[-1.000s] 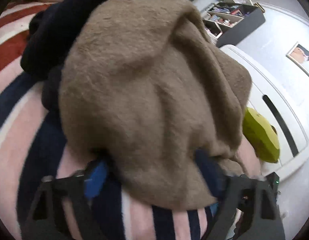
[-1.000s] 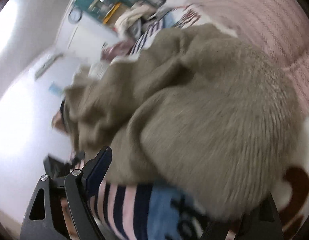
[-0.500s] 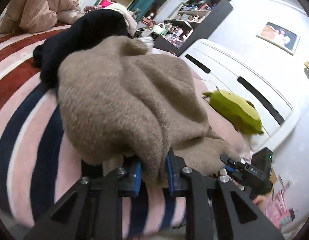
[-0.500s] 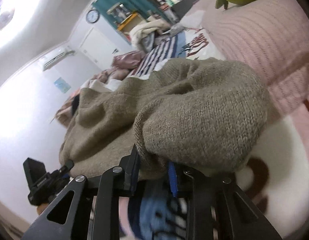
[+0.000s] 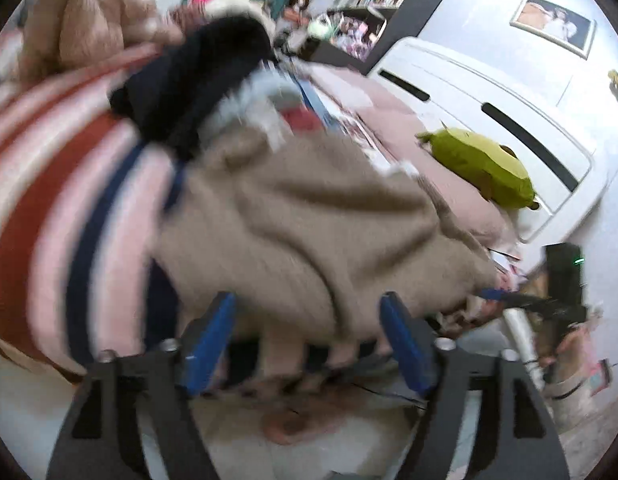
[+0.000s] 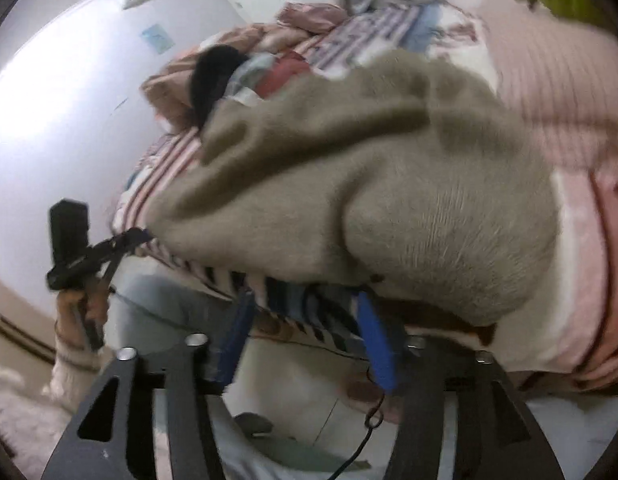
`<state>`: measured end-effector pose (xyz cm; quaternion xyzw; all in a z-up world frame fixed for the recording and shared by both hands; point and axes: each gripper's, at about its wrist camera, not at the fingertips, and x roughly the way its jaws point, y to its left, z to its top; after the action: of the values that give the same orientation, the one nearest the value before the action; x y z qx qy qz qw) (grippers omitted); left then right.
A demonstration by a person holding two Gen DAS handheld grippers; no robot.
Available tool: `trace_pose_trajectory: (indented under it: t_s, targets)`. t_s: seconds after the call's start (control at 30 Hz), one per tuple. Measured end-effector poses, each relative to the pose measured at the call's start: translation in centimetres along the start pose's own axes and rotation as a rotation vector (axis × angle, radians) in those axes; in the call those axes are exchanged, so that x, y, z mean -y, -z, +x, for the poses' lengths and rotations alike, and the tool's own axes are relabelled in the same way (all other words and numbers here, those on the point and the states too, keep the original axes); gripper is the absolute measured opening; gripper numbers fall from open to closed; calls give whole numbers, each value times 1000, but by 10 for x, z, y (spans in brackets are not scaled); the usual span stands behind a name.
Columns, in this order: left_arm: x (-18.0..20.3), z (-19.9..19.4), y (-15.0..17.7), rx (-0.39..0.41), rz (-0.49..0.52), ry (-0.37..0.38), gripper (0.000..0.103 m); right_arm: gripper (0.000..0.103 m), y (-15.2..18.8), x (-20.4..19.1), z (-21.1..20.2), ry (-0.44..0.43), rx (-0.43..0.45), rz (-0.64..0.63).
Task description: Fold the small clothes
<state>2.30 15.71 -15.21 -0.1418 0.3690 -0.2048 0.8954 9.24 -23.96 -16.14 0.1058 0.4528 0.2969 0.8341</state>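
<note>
A crumpled beige knit sweater (image 5: 309, 232) lies bunched near the front edge of the striped bed (image 5: 69, 208). It also shows in the right wrist view (image 6: 369, 184). My left gripper (image 5: 309, 332) is open, its blue pads apart just in front of the sweater's near edge, holding nothing. My right gripper (image 6: 305, 336) is open too, at the sweater's other end by the bed edge, with nothing between its pads. The left gripper (image 6: 121, 244) shows in the right wrist view at the sweater's far corner.
A dark navy garment (image 5: 197, 80) and other piled clothes lie behind the sweater. A green plush toy (image 5: 481, 168) sits on the pink bedding by the white headboard (image 5: 489, 92). The floor lies below the bed edge, with a black cable (image 6: 369, 408).
Both grippers were shut on the sweater's edge half a second ago. Both have now opened, let it go and pulled back toward the bed edge. The sweater has settled flatter.
</note>
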Motion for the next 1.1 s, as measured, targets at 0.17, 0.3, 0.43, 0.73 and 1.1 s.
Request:
trace_pose_trajectory:
  t_s: [0.17,0.3,0.43,0.73,1.1]
  targets:
    - [-10,5,-57,40,90,-28,90,84,-50,0,-45,47,138,-62]
    - [-15,65,-102,-54,146,24,96,89,-109,13,-25,167,147,-154]
    - [-34,129,-125,-144,111,-1,96,90,-155,49,22,142,49,-98]
    - [-54,192,-134,-257,36,25,82,67,-178,95,85,110,-123,-58]
    - [-52,161,-142,-84,52,-182,12,17,-173,89,55,341,57,-47]
